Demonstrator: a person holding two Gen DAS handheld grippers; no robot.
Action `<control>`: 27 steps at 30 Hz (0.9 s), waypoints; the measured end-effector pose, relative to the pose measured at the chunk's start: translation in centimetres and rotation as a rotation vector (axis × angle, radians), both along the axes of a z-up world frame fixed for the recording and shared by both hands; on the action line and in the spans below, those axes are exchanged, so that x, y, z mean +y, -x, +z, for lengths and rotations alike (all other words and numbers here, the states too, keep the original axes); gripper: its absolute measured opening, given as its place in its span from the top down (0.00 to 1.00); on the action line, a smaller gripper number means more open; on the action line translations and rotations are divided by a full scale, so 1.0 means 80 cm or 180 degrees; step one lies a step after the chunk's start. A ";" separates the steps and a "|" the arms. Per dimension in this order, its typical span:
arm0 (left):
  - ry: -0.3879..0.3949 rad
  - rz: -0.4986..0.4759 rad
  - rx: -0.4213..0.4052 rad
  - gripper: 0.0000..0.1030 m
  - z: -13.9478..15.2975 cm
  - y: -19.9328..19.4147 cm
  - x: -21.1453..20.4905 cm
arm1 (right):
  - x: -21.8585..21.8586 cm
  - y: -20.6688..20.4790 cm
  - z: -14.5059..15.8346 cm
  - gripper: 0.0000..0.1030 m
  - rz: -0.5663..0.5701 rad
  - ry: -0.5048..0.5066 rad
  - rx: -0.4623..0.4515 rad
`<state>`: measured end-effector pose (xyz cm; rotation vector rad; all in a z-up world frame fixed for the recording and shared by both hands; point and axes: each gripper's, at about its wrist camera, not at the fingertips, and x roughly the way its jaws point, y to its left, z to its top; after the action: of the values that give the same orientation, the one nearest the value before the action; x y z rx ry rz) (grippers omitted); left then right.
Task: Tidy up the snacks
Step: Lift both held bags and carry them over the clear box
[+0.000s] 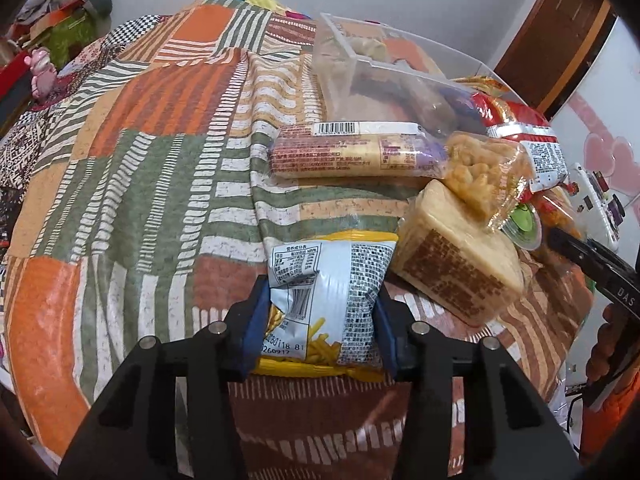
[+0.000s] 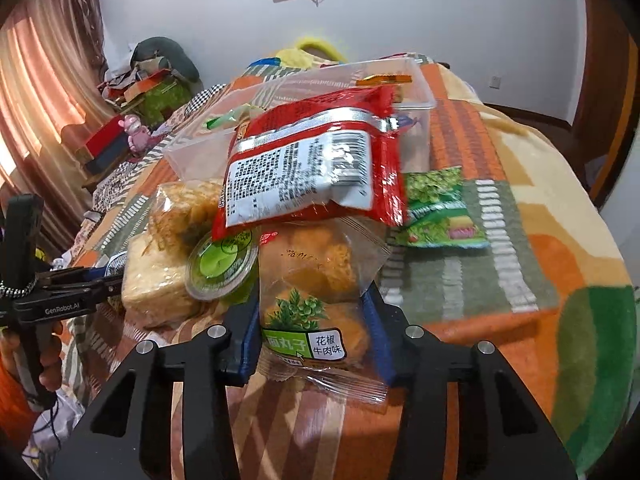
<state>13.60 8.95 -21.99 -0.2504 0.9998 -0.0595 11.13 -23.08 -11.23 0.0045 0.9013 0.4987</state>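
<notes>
My left gripper [image 1: 320, 320] is shut on a grey-and-yellow chip bag [image 1: 326, 304], its blue pads pressing both sides. My right gripper [image 2: 310, 320] is shut on a clear packet of orange snack balls with a green label [image 2: 316, 292]. A clear plastic storage box [image 1: 360, 64] stands behind the snack pile; it also shows in the right wrist view [image 2: 416, 80]. A red snack bag [image 2: 316, 164] lies on top of the pile. The right gripper's body [image 1: 600, 268] shows at the right edge of the left wrist view.
Snacks lie on a patchwork blanket [image 1: 140, 160]: a long biscuit pack [image 1: 352, 152], a pale wrapped cake block [image 1: 452, 268], a clear bag of yellow puffs [image 1: 484, 172], a green jelly cup [image 2: 222, 264] and a green packet [image 2: 440, 208]. Clutter and a pink toy [image 2: 136, 132] sit at far left.
</notes>
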 end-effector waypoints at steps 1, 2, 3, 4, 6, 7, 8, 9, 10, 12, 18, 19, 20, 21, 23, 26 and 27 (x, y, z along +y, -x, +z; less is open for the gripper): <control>-0.0011 0.0006 -0.0017 0.54 0.003 0.003 0.000 | -0.003 0.002 0.002 0.60 -0.0011 -0.0017 0.0000; -0.0019 0.0010 -0.0035 0.54 0.006 0.005 0.000 | -0.006 0.005 0.004 0.60 -0.0020 -0.0020 -0.0007; -0.0027 0.0013 -0.0057 0.54 0.010 0.007 0.000 | -0.008 0.007 0.007 0.60 -0.0028 -0.0008 -0.0027; -0.0039 0.0015 -0.0088 0.54 0.015 0.009 0.000 | -0.007 0.007 0.009 0.60 -0.0033 0.0007 -0.0046; -0.0070 0.0028 -0.0170 0.55 0.028 0.013 -0.001 | -0.010 0.012 0.015 0.60 -0.0040 0.0042 -0.0095; -0.0068 0.0029 -0.0192 0.55 0.032 0.013 0.001 | -0.010 0.012 0.018 0.60 -0.0044 0.0050 -0.0117; -0.0062 0.0034 -0.0226 0.55 0.038 0.014 0.001 | -0.011 0.013 0.021 0.60 -0.0050 0.0056 -0.0140; -0.0057 0.0040 -0.0251 0.55 0.042 0.013 0.002 | -0.013 0.014 0.025 0.60 -0.0056 0.0052 -0.0166; -0.0050 0.0045 -0.0286 0.55 0.049 0.013 0.002 | -0.014 0.015 0.029 0.60 -0.0068 0.0042 -0.0192; -0.0037 0.0046 -0.0344 0.55 0.059 0.011 0.001 | -0.017 0.015 0.038 0.60 -0.0092 0.0015 -0.0249; -0.0053 0.0014 -0.0567 0.55 0.095 -0.003 -0.007 | -0.018 0.012 0.063 0.60 -0.0112 -0.0038 -0.0445; -0.0051 0.0008 -0.0601 0.55 0.100 -0.008 -0.008 | -0.016 0.010 0.067 0.60 -0.0111 -0.0043 -0.0480; -0.0048 -0.0002 -0.0645 0.55 0.107 -0.013 -0.010 | -0.015 0.007 0.069 0.60 -0.0111 -0.0044 -0.0509; -0.0050 -0.0006 -0.0669 0.55 0.110 -0.016 -0.012 | -0.013 0.004 0.072 0.60 -0.0109 -0.0049 -0.0537; -0.0052 -0.0028 -0.0743 0.55 0.122 -0.026 -0.017 | -0.010 -0.004 0.078 0.60 -0.0104 -0.0065 -0.0590; -0.0067 -0.0061 -0.0826 0.55 0.134 -0.041 -0.024 | 0.000 -0.014 0.085 0.60 -0.0078 -0.0082 -0.0665; -0.0071 -0.0070 -0.0849 0.55 0.137 -0.045 -0.027 | 0.002 -0.016 0.087 0.60 -0.0069 -0.0089 -0.0687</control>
<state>17.22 6.78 -11.06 -0.2051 0.7375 -0.0990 12.41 -22.95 -4.23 -0.0138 0.6825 0.4817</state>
